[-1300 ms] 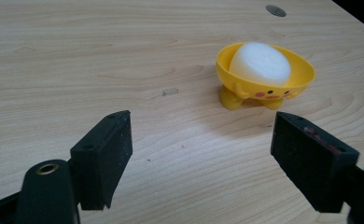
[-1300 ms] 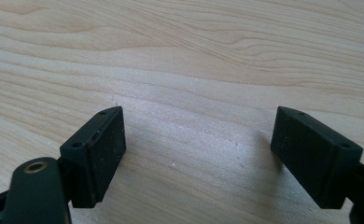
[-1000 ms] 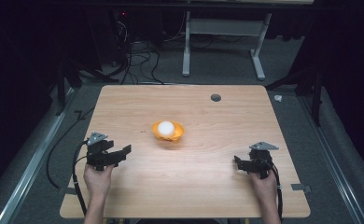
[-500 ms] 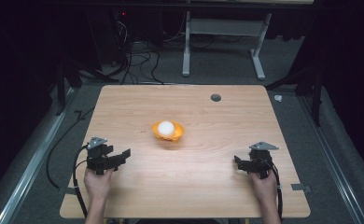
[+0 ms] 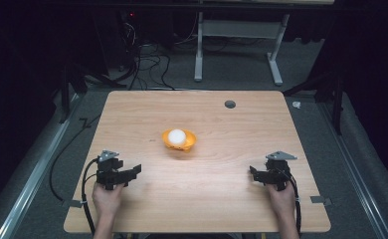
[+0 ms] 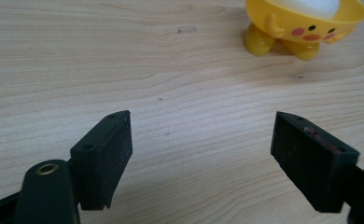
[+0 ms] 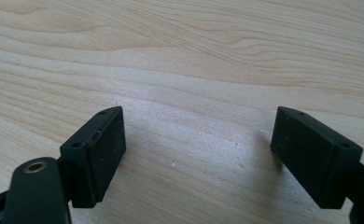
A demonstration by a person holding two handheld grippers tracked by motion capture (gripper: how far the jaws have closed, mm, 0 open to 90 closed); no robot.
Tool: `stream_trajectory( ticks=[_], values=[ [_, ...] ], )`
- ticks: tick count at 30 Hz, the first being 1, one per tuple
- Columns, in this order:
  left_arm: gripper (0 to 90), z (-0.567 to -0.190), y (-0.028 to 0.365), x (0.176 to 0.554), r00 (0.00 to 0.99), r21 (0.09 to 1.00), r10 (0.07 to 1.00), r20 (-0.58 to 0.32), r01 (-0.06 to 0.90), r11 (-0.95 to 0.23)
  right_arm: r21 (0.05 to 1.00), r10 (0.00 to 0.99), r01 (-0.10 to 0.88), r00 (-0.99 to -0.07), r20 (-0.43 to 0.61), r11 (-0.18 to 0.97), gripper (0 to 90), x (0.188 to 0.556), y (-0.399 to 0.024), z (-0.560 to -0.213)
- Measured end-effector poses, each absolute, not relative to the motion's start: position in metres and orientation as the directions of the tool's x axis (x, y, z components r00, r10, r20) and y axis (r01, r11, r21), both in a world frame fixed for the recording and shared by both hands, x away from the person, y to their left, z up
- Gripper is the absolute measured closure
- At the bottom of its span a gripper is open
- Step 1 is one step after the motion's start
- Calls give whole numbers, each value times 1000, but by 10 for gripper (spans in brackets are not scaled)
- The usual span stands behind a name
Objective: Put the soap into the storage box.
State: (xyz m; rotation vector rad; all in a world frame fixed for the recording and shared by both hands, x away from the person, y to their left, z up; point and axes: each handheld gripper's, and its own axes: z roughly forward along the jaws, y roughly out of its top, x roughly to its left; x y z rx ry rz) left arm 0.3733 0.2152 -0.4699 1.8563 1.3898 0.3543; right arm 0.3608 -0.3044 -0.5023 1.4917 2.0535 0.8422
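A yellow chick-shaped bowl (image 5: 180,141) holding a white ball (image 5: 176,136) stands near the middle of the wooden table (image 5: 207,209). In the left gripper view the bowl (image 6: 306,21) shows at the top right, with small feet and a painted face. My left gripper (image 5: 132,172) rests low at the table's front left, open, its jaws (image 6: 201,154) wide apart over bare wood. My right gripper (image 5: 254,173) rests at the front right, also open, with nothing between its jaws (image 7: 199,151). Both stand well apart from the bowl.
A round dark grommet (image 5: 230,104) sits in the table's far side. Cables (image 5: 142,59) and a white desk frame (image 5: 237,35) lie on the floor beyond the table. A cable (image 5: 85,194) trails from the left gripper over the front left edge.
My left gripper has drifted slightly toward the front edge of the table. The right gripper, the bowl and the ball have stayed in place.
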Motion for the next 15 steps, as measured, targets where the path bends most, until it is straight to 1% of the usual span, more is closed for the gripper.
stream_trajectory(
  ticks=[15],
  values=[
    [231,-485,211,378,346,710,926,-154,690,-140,709,952,667,-306,-17,227,188,361,-305,-502]
  ],
)
